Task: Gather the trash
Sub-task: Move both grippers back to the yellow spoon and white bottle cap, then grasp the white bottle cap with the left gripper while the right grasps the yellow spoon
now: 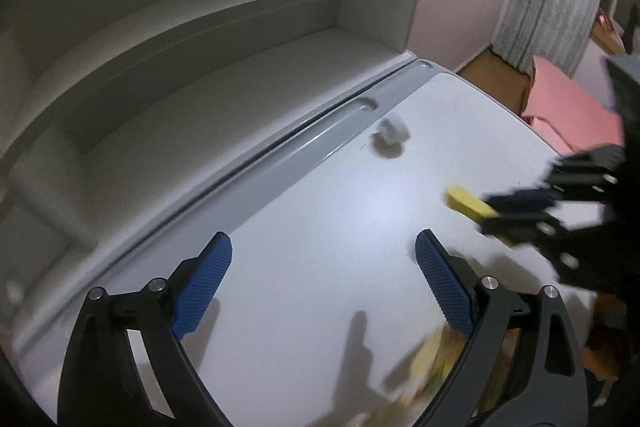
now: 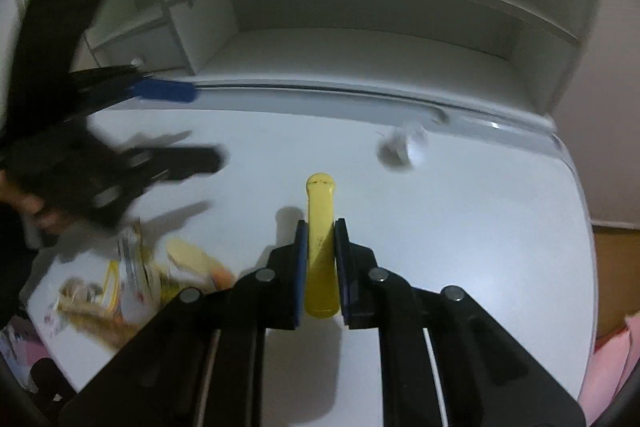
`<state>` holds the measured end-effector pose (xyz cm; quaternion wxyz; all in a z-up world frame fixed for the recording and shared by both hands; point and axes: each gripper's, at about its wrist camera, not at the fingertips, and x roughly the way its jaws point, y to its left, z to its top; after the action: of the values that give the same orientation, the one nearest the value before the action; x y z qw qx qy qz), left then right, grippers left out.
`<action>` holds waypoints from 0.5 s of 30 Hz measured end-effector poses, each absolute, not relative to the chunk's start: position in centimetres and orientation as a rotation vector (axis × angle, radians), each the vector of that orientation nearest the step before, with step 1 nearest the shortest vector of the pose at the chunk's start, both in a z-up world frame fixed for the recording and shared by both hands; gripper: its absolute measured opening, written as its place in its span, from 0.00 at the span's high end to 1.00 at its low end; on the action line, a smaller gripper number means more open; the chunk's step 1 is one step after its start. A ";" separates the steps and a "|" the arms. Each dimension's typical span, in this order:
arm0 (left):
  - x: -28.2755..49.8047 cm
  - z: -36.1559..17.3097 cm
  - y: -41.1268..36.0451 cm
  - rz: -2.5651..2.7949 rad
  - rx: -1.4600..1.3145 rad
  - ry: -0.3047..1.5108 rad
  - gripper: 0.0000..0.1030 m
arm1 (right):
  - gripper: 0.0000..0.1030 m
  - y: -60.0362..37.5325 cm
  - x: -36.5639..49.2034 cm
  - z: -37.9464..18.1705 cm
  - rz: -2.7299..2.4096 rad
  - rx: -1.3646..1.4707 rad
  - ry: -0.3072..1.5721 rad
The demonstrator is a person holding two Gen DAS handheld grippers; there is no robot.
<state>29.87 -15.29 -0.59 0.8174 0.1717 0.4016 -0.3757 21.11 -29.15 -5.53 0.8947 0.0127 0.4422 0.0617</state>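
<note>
My right gripper (image 2: 321, 227) is shut on a long yellow plastic piece (image 2: 320, 223) and holds it above the white table (image 2: 480, 227). The same gripper (image 1: 490, 213) shows blurred at the right of the left wrist view, with the yellow piece (image 1: 466, 201) sticking out of it. My left gripper (image 1: 323, 247) is open and empty over the table; it shows blurred at the left of the right wrist view (image 2: 192, 123). A crumpled white scrap (image 1: 388, 137) lies near the table's far edge and also shows in the right wrist view (image 2: 402, 145). A pile of wrappers (image 2: 132, 279) lies at the near left.
A white shelf unit (image 2: 360, 39) stands right behind the table, with a grey ledge (image 1: 280, 163) along the table's far edge. Pink bedding (image 1: 568, 107) and a cardboard box (image 1: 496, 75) lie beyond the table's right end.
</note>
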 end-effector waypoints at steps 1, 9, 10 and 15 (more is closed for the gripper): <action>30.2 -0.7 -17.3 -0.812 0.397 0.852 0.12 | 0.87 -30.1 20.5 -5.5 0.115 0.042 0.917; 34.1 -2.6 -25.1 -0.820 0.421 0.932 0.13 | 0.87 -37.2 15.4 -6.3 0.011 0.163 0.903; 34.6 -2.9 -25.6 -0.815 0.410 0.946 0.13 | 0.87 -37.7 15.0 -6.2 0.007 0.170 0.900; 35.4 -3.4 -27.2 -0.800 0.367 0.963 0.22 | 0.87 -39.9 12.6 -6.4 0.000 0.192 0.890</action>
<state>35.40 -27.15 -3.43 0.7947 0.1709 0.4481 -0.3721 12.57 -39.93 -6.44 0.8982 0.0929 0.4297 0.0001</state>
